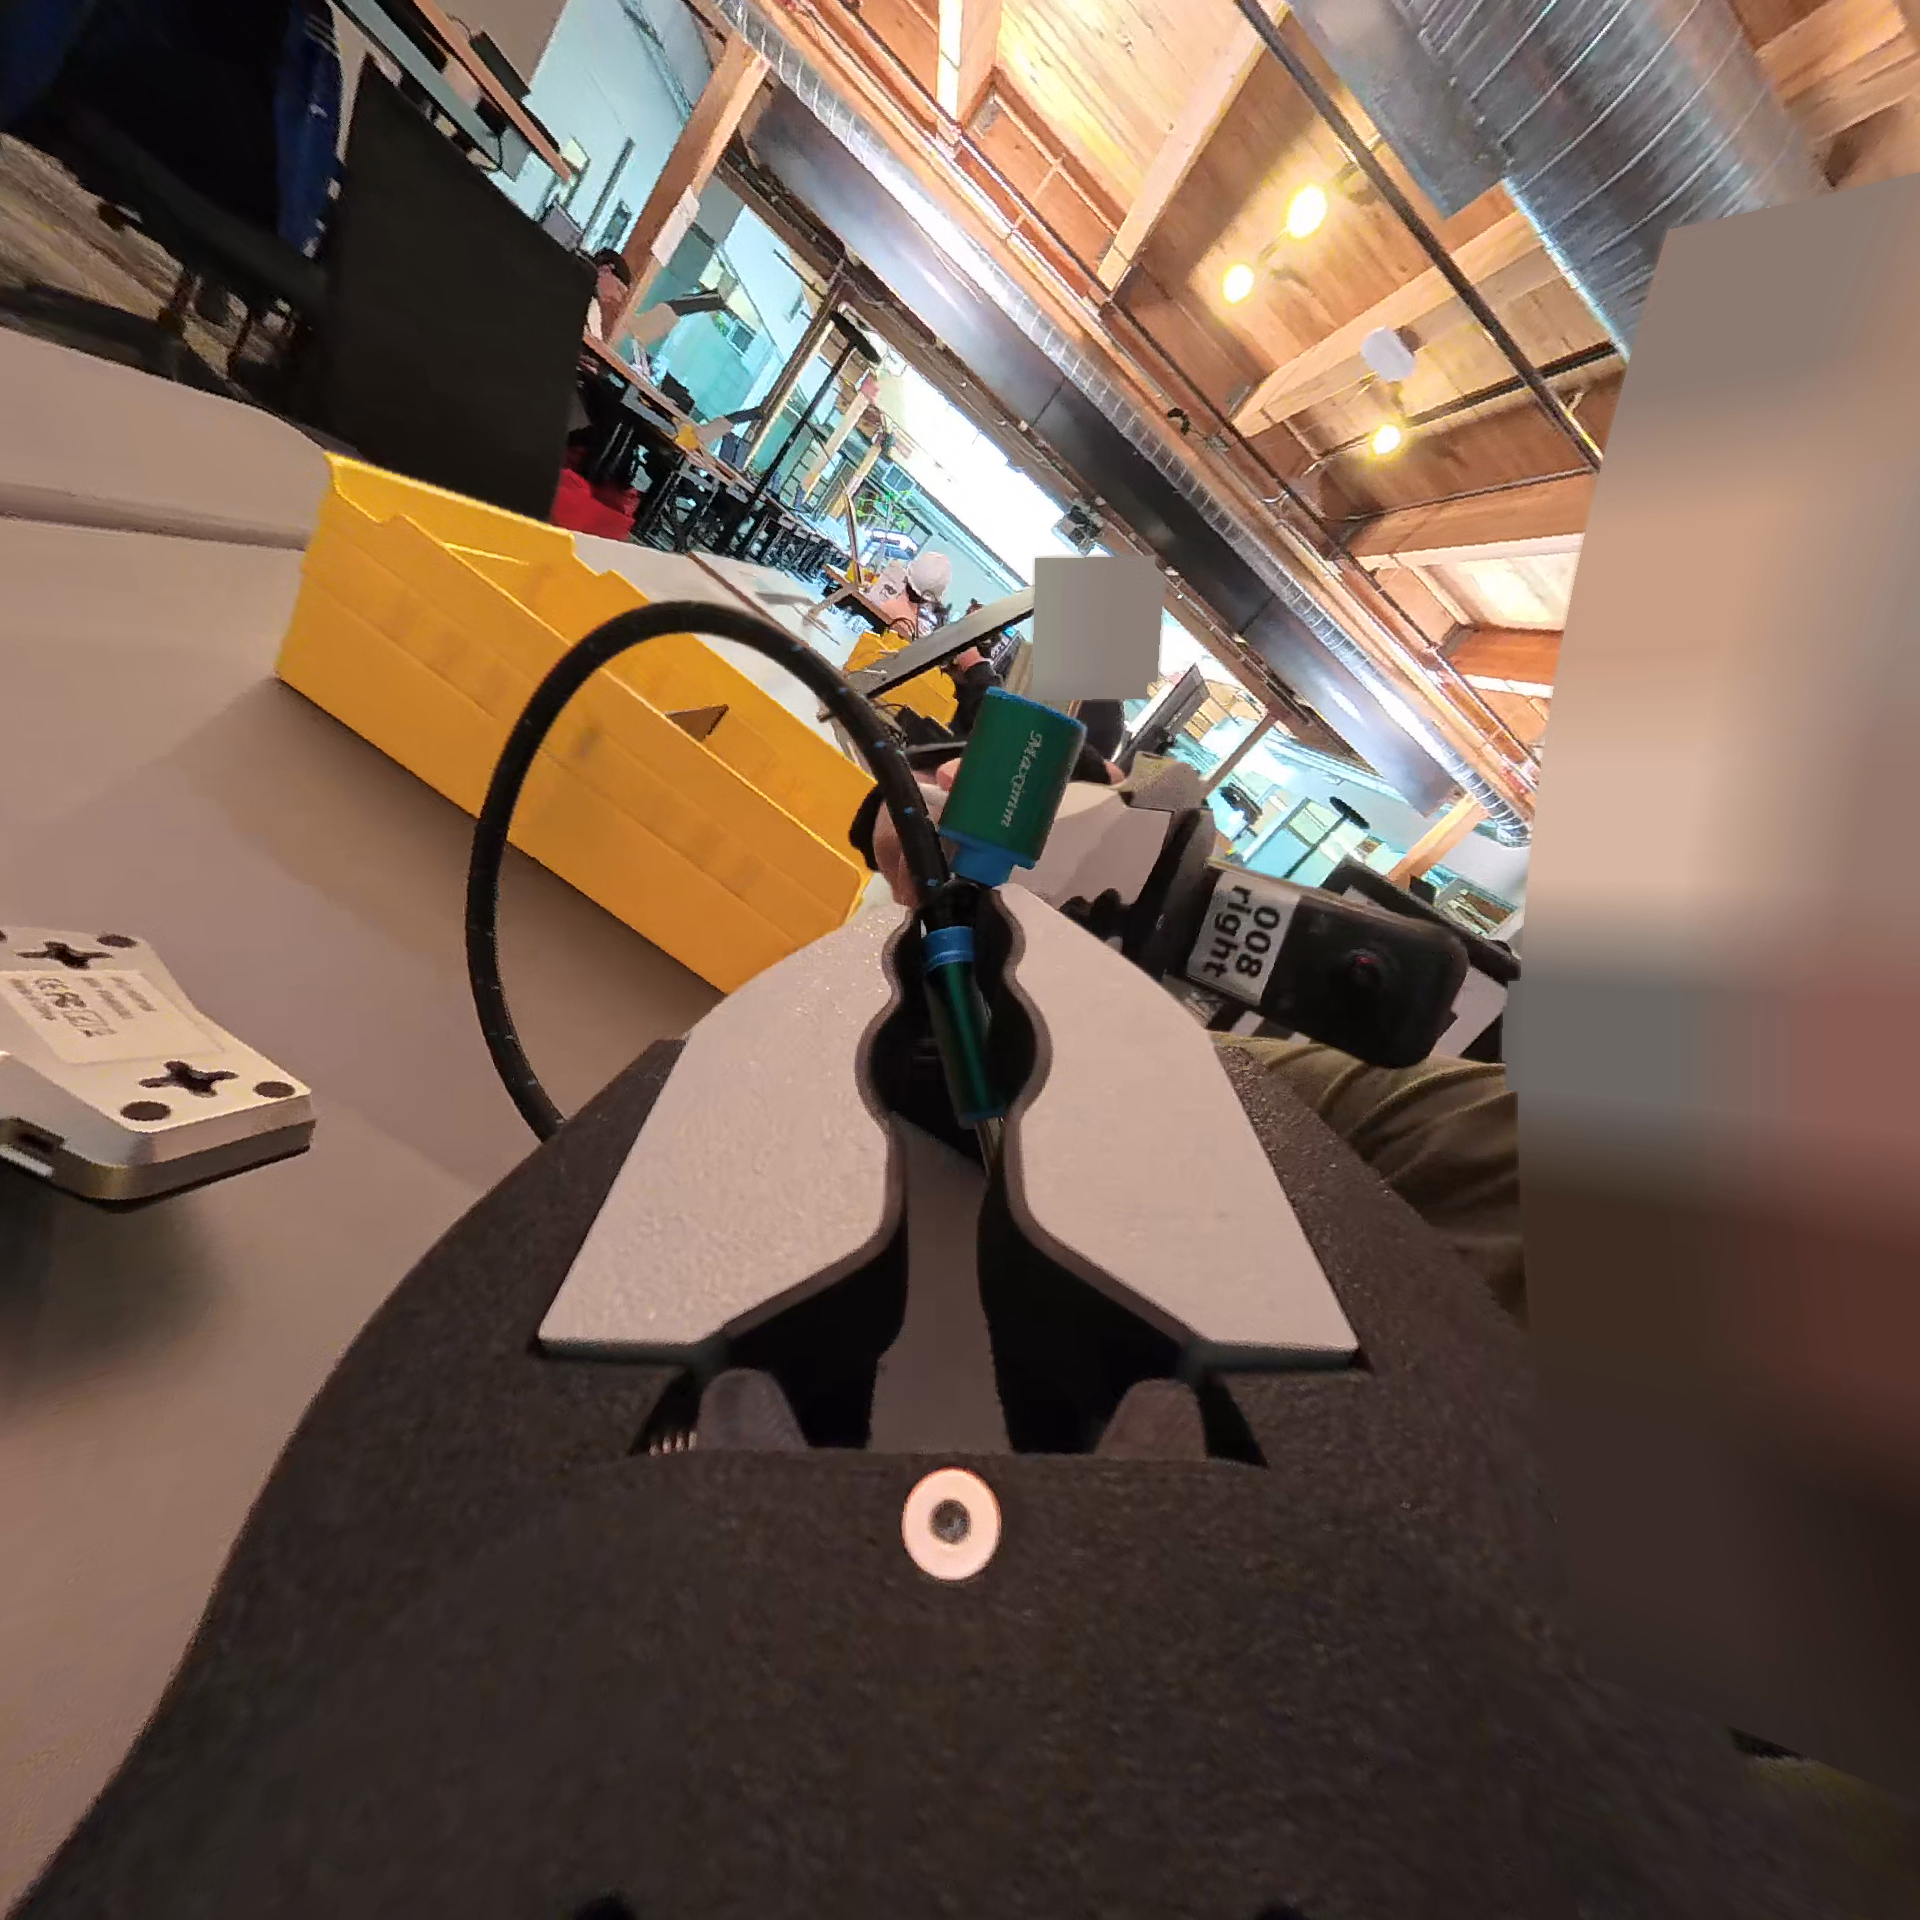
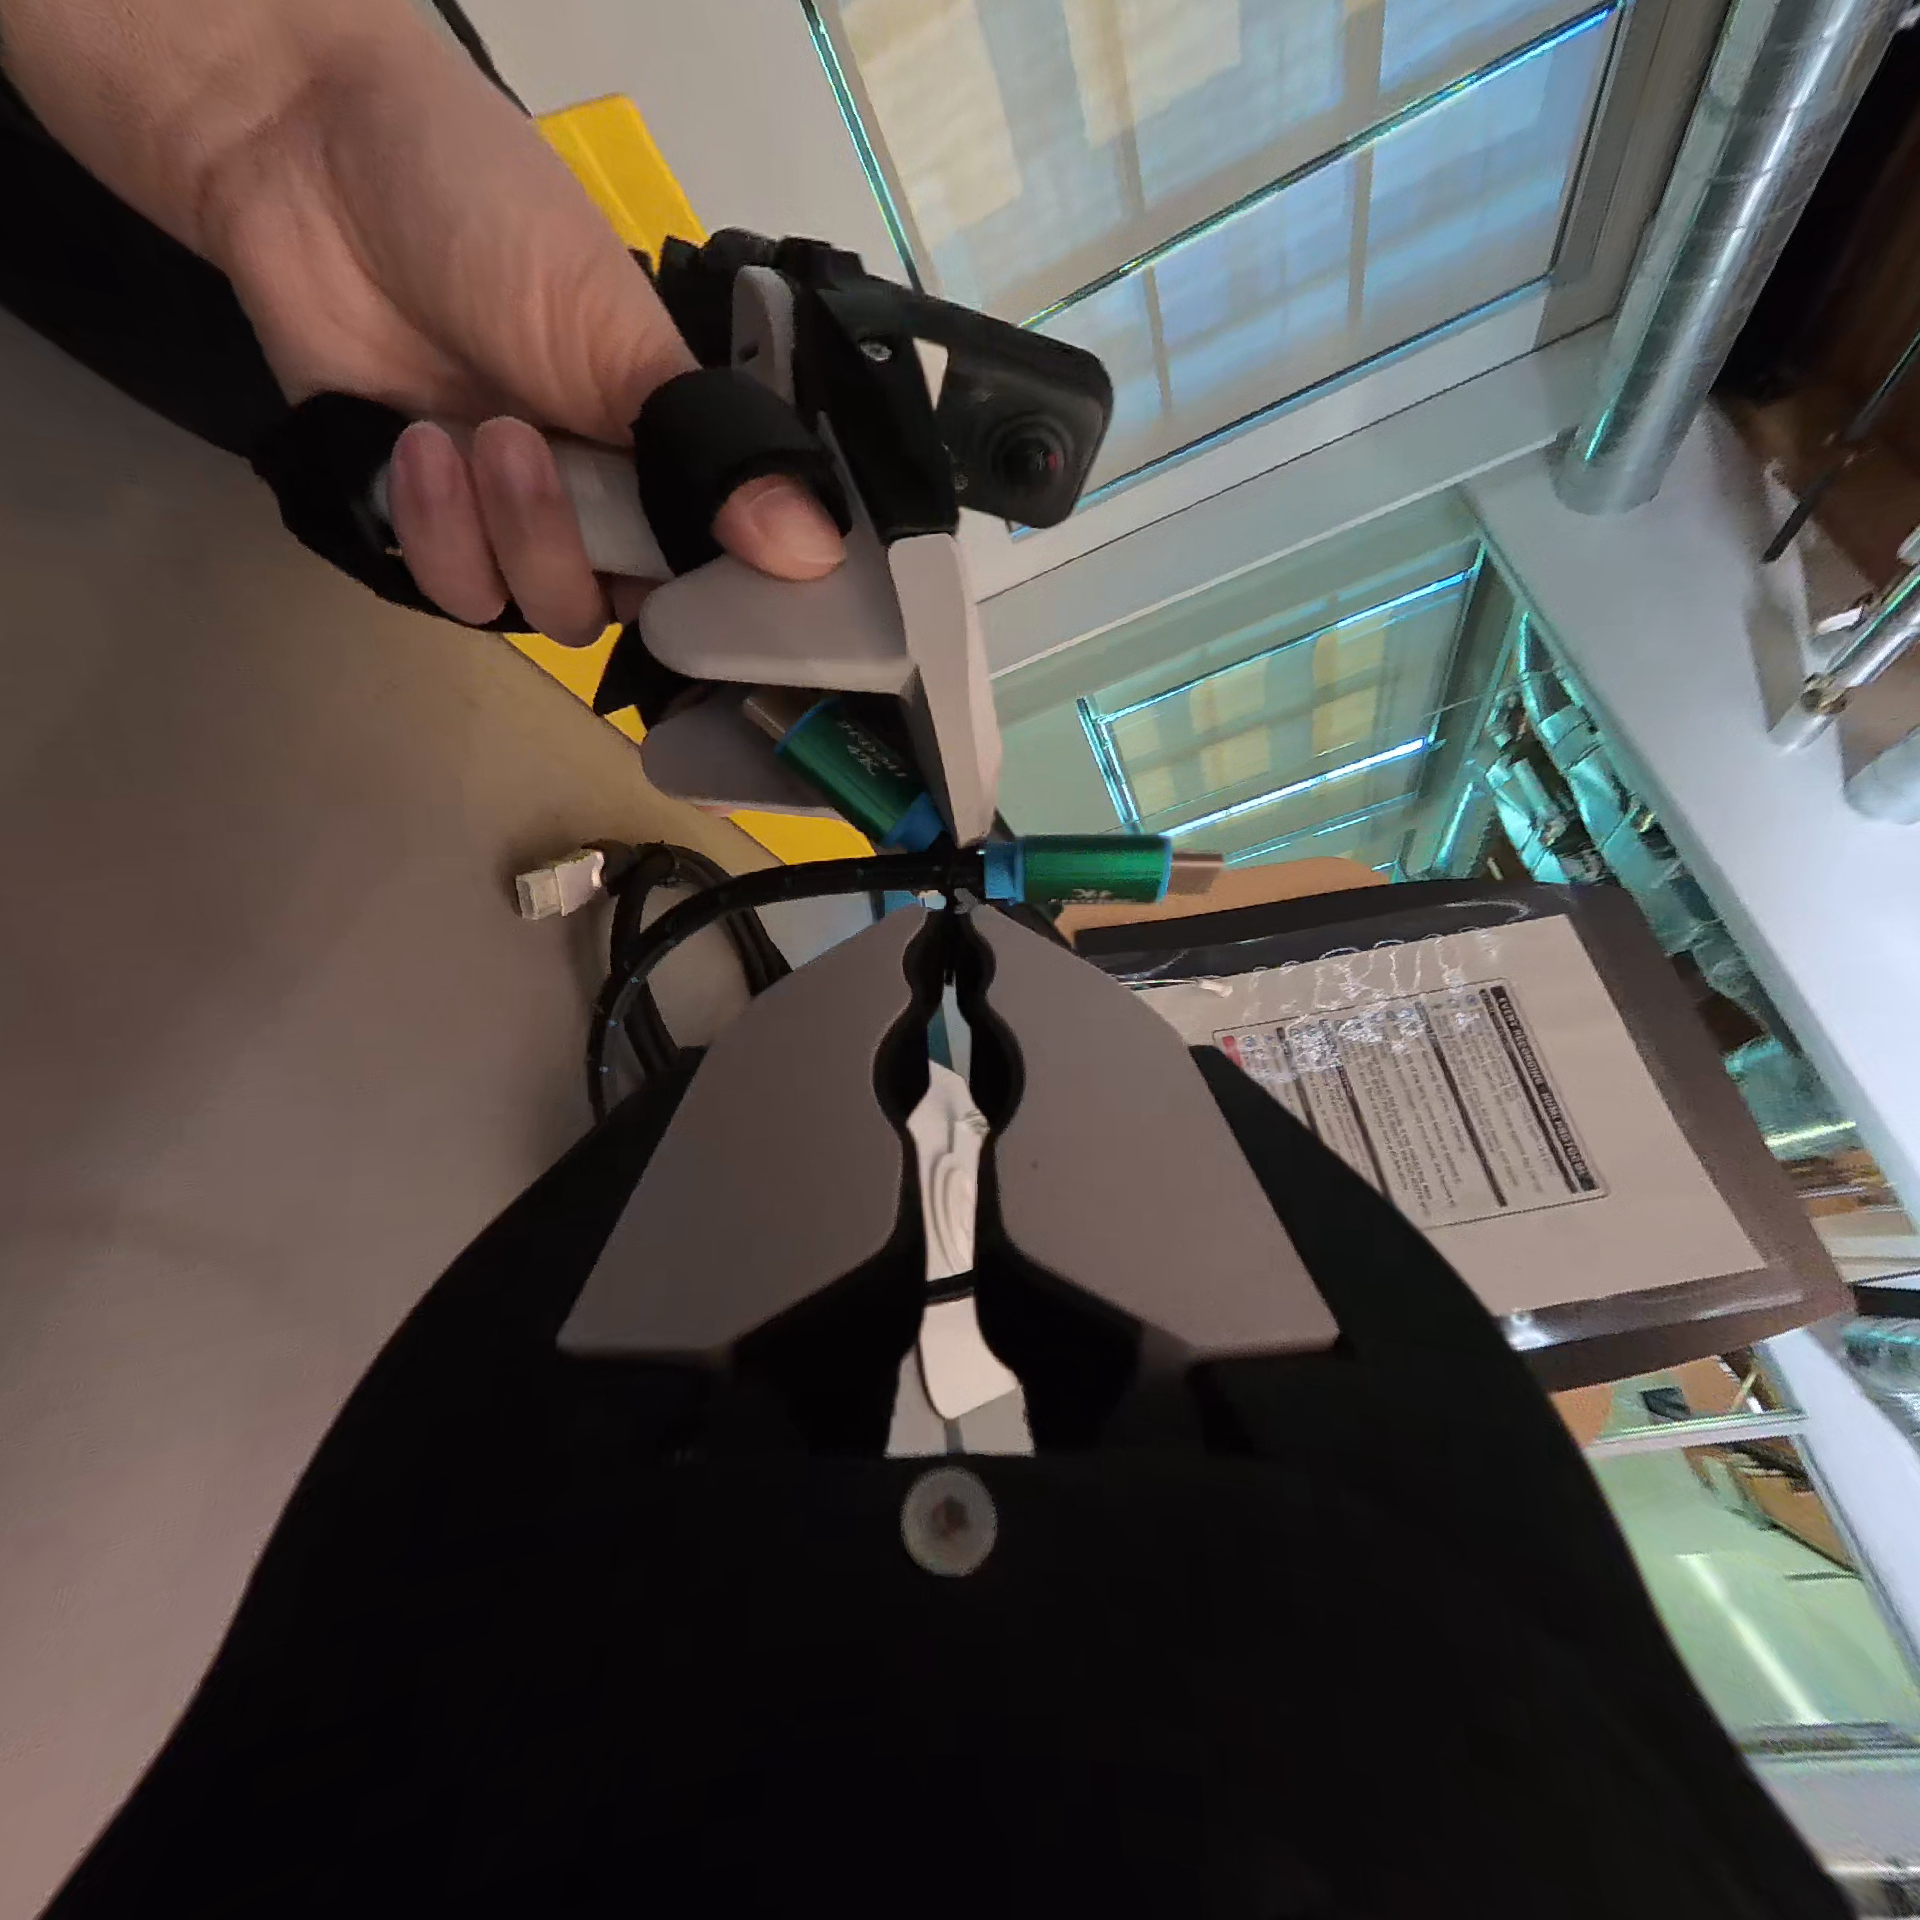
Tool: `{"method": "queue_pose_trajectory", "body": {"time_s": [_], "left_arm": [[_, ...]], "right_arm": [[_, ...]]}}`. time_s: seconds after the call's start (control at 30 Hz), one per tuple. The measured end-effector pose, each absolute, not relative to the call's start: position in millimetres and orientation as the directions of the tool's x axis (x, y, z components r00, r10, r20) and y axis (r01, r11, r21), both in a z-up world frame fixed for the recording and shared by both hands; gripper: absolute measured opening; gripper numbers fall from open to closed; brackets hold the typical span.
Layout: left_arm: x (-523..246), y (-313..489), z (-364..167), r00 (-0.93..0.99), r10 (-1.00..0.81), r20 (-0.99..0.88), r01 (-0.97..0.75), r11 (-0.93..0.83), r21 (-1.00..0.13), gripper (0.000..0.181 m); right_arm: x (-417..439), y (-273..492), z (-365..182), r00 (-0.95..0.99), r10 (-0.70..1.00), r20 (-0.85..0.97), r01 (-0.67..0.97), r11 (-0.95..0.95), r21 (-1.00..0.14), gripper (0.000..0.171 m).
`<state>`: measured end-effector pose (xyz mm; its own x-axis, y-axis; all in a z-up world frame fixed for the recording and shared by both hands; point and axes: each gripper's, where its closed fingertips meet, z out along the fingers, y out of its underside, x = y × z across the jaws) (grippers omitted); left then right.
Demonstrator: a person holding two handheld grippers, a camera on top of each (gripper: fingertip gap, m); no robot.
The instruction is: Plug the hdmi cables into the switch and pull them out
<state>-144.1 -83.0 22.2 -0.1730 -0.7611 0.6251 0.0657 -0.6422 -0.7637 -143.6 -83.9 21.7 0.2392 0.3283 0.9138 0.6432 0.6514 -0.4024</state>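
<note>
Green plugs (image 1: 1006, 781), yellow bin (image 1: 582, 717)

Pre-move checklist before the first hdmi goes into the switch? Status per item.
1. Left gripper shut on left plug: ok.
2. Right gripper shut on cable behind right plug: ok.
3. Plugs clear of each other: not ok, crowded together.
4. Switch lying on table, nothing plugged in: ok.
5. A plug lined up with a switch port: not ok.
6. Port orientation: cannot tell.
</note>
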Motion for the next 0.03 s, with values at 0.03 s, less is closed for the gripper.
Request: {"method": "queue_pose_trajectory", "body": {"time_s": [0.03], "left_arm": [[-144.8, -84.0, 23.5, -0.186, -0.756, 0.628, 0.065, -0.647, -0.760, 0.009]], "right_arm": [[-143.9, -84.2, 23.1, 0.243, 0.339, 0.909, 0.640, 0.648, -0.413, 0.002]]}}
